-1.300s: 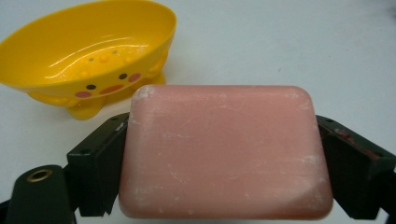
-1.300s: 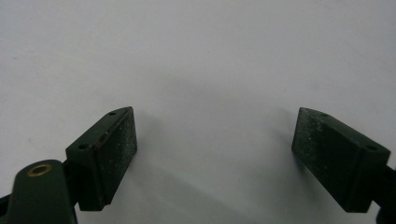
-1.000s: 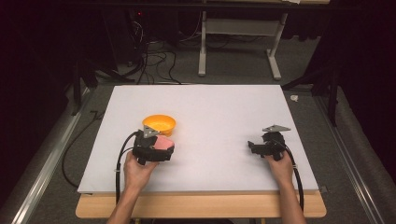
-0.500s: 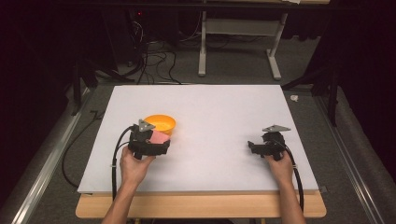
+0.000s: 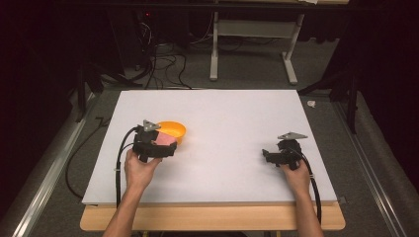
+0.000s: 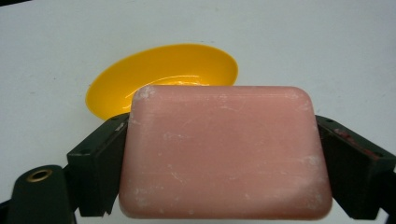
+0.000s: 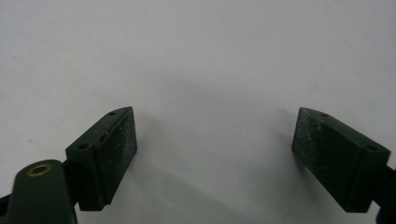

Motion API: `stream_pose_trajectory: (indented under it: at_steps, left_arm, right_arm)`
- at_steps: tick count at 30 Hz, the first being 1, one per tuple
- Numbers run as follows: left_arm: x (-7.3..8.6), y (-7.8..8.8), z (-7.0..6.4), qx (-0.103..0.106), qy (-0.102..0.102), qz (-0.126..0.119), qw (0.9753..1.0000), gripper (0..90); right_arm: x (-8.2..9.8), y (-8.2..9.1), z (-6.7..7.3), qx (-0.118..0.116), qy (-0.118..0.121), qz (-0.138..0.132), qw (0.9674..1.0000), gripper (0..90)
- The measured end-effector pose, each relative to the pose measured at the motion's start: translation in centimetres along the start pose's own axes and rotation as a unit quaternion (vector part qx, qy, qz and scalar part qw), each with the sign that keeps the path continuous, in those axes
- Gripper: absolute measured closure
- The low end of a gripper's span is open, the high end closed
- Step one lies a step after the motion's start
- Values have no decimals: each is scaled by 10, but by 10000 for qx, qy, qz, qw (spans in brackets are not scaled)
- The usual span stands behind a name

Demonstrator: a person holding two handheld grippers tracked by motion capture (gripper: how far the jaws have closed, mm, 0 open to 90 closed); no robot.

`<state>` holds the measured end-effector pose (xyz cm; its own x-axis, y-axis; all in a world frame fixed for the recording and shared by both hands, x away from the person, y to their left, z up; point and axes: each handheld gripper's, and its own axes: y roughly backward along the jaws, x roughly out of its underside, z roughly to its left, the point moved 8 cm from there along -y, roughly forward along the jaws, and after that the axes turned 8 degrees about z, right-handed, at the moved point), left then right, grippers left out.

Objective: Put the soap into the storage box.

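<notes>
A pink bar of soap (image 6: 224,149) is clamped between the jaws of my left gripper (image 6: 219,163), which is shut on it. Just beyond the soap sits an orange bowl (image 6: 163,74), empty as far as I see. From above, the left gripper (image 5: 165,147) holds the soap (image 5: 164,140) against the near rim of the bowl (image 5: 173,130) at the left of the white board. My right gripper (image 5: 267,155) rests low over the board at the right, open, with nothing between its fingers (image 7: 105,154).
The white board (image 5: 222,118) lies on a wooden table (image 5: 212,217). Cables (image 5: 118,163) trail from both grippers toward the front edge. A metal stand (image 5: 252,54) and floor cables stand beyond the far edge.
My left gripper has carried the soap back and slightly left, up to the bowl's near rim. The right gripper has not moved.
</notes>
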<state>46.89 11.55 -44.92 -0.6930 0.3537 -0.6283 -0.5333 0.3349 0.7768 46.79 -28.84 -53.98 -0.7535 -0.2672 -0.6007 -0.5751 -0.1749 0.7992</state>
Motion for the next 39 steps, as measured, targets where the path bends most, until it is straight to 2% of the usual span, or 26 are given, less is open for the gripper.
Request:
stream_pose_trajectory:
  at_steps: [9,26,29,34,39]
  left_arm:
    - [-11,0,7,-43,76,54,9999,138]
    - [-25,-11,19,-218,186,237,9993,139]
    - [-28,-13,21,-224,183,276,9992,139]
    - [-31,-20,23,-135,297,276,9991,139]
    - [-33,-25,23,-100,284,404,9987,139]
  right_arm:
    - [0,0,0,-2,0,-1,10000,145]
    - [0,0,0,1,0,-1,10000,145]
    - [0,0,0,2,4,1,10000,145]
    - [0,0,0,1,4,1,10000,145]
    - [0,0,0,2,3,1,10000,144]
